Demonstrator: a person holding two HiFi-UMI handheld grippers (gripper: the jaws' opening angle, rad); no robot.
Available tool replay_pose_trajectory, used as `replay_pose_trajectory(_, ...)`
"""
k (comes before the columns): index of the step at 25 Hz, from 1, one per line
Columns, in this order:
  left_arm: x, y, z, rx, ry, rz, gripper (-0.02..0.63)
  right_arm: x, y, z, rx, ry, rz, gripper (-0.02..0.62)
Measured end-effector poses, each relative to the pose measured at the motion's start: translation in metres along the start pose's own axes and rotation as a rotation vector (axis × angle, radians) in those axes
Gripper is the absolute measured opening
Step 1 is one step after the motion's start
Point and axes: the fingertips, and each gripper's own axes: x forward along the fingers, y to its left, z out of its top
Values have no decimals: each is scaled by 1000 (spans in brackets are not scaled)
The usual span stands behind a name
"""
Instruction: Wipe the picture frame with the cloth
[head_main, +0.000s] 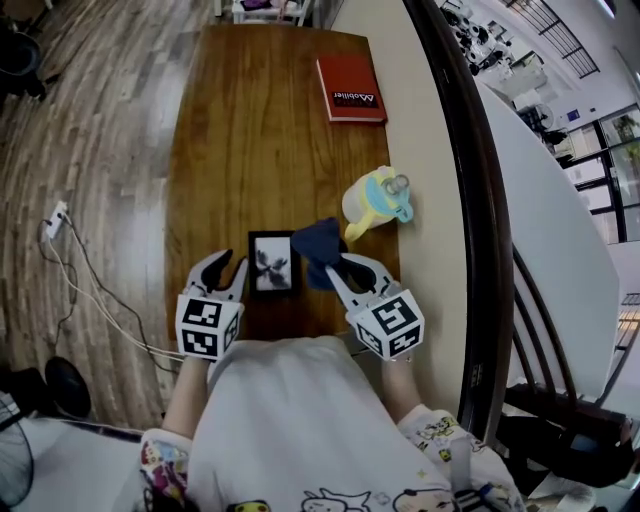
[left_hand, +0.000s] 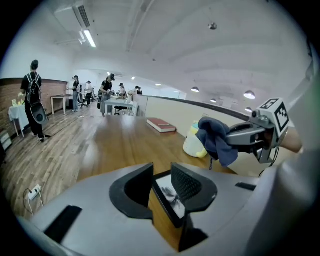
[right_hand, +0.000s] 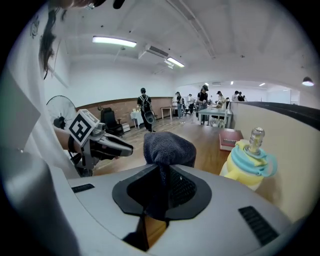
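Cable (head_main: 70, 270): laid on the wood floor left of the table (head_main: 250, 130), led from a power strip (head_main: 55, 218) toward the near side.
Table: long, brown wood, seen lengthwise from above. Its near edge is covered by the person's white shirt (head_main: 290, 420).
Left gripper (head_main: 228, 268): held over the near end of the table, just left of the frame (head_main: 272, 263). Its jaws are set partly apart and nothing is pressed between the pads. Table wood and the frame's left border are seen through the gap in the left gripper view.
Frame: black-bordered, with a pale picture bearing a dark motif. It is laid flat by the near edge, about midway between the long edges, its sides parallel to them.
Cloth (head_main: 318, 250): dark blue and bunched, clamped in the right gripper (head_main: 340, 265) and shown just right of the frame. In the left gripper view it is seen hung from the jaws above the table. Contact with the frame cannot be told.
Right gripper: jaws closed on the cloth, which is bulged out beyond the tips. It is pointed toward the far end.
Book (head_main: 351, 90): red, laid flat at the far right corner.
Cup (head_main: 375, 200): yellow, with a pale blue lid and a clear spout, stood by the right edge, near the cloth and well apart from the book.
Wall (head_main: 425, 200): beige, run along the table's right edge.
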Motion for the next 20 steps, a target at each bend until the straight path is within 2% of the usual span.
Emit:
replay_pose_trajectory(9,-44,-1,54,38,-165,35,92,-19,-4,56,33,-223,-28,44)
replay_pose_trajectory(13,-61,2,73,52,-234,51,69,-24,-2,64,41,-263,-17,44)
replay_pose_trajectory(20,-80,6,89,69,-287,63,32,-33,-3,65,60,-289,-34,44)
